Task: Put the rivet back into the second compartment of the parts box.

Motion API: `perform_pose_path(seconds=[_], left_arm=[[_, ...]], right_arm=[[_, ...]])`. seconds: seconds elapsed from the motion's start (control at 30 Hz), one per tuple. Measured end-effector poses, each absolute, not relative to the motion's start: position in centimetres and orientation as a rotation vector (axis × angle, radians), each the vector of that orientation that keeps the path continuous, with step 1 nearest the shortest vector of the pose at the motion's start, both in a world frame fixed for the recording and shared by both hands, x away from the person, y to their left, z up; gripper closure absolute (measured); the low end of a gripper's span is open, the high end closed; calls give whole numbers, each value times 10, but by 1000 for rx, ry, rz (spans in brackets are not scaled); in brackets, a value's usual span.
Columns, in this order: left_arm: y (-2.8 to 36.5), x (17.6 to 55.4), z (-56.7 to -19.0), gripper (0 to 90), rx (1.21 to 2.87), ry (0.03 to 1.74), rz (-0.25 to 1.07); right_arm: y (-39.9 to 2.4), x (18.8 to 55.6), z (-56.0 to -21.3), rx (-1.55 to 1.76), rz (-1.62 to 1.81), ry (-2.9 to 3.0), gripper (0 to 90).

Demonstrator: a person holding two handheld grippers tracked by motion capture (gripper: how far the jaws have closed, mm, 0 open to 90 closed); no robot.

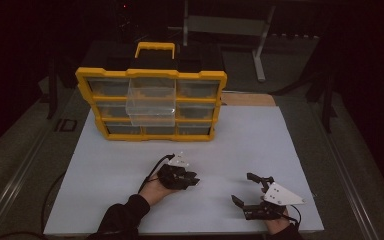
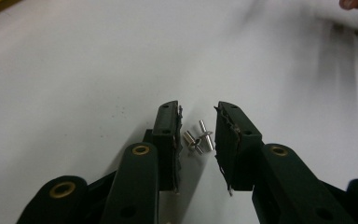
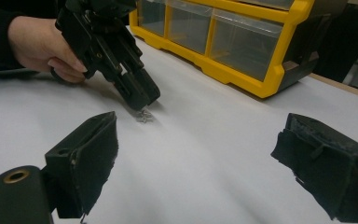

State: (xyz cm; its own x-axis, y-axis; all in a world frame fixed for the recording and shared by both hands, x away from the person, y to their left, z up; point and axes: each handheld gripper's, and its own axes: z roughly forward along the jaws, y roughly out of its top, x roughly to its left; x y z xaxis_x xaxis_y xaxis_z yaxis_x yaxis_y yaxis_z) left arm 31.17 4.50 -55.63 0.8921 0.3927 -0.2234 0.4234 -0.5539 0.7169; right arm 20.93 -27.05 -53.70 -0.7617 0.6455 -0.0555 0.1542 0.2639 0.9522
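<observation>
Several small silver pins (image 2: 198,139) lie in a little heap on the white tabletop (image 1: 240,140). My left gripper (image 2: 198,109) points down at them, one black jaw on each side of the heap. The pads stand close to the pins with a thin gap still showing. In the right gripper view the left gripper (image 3: 142,100) hangs tip-down just over the pins (image 3: 143,115), a hand behind it. My right gripper (image 1: 244,188) rests near the table's front right, its jaws wide open with nothing between them (image 3: 196,140).
A yellow parts organizer (image 1: 151,75) with clear drawers stands upright at the back of the table. One clear drawer (image 1: 151,102) sticks out from its middle column. In the right gripper view its yellow frame (image 3: 242,70) lies beyond the left gripper.
</observation>
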Motion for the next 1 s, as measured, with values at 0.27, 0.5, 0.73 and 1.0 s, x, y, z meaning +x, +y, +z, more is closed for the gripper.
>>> perform_pose_path(seconds=[0.27, 0.5, 0.73, 1.0], left_arm=[[43, 316, -560, 738, 2238, 604, -38], [41, 317, -559, 808, 2263, 610, -20], [44, 318, -558, 813, 2256, 598, -40], [59, 319, -539, 818, 2220, 583, -56]], right_arm=[[-270, 209, -537, 728, 1508, 2107, 111], [-270, 209, -537, 729, 1504, 2108, 111], [-271, 209, -537, 730, 1506, 2106, 111], [-271, 210, -537, 728, 1507, 2102, 111]])
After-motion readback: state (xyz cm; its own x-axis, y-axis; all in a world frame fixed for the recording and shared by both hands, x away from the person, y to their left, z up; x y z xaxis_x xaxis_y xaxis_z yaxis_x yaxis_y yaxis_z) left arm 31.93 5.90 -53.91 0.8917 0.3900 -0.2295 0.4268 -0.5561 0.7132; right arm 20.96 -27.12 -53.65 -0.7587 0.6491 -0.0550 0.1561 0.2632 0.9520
